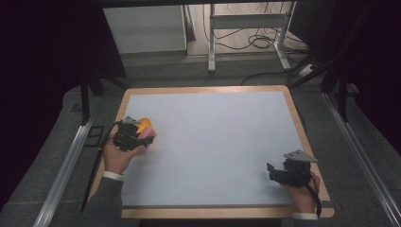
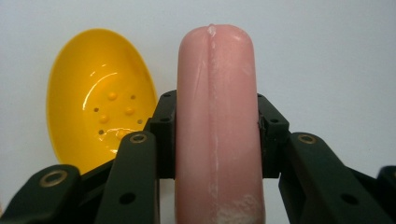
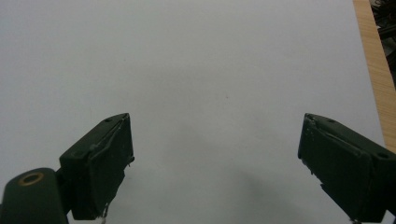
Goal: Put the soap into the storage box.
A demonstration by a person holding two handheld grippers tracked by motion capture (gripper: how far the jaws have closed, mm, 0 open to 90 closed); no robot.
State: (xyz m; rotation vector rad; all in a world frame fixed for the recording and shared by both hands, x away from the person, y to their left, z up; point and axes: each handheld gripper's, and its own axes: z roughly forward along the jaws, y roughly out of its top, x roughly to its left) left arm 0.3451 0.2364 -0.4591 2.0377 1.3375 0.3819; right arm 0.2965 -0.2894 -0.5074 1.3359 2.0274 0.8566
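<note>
A pink bar of soap (image 2: 217, 130) stands on edge between the jaws of my left gripper (image 2: 217, 135), which is shut on it. In the high view the left gripper (image 1: 142, 138) and the pink soap (image 1: 148, 132) are at the left side of the white table top. A yellow oval soap dish (image 2: 100, 100) with small holes and bumps lies just left of the soap; its yellow rim (image 1: 143, 121) peeks out behind the gripper. My right gripper (image 3: 215, 158) stands open over bare table, and the high view shows this gripper (image 1: 274, 172) near the front right corner.
The white work surface (image 1: 213, 142) has a wooden border (image 1: 302, 127). Metal rails run along both sides of the table. A desk frame and cables stand on the floor beyond the far edge.
</note>
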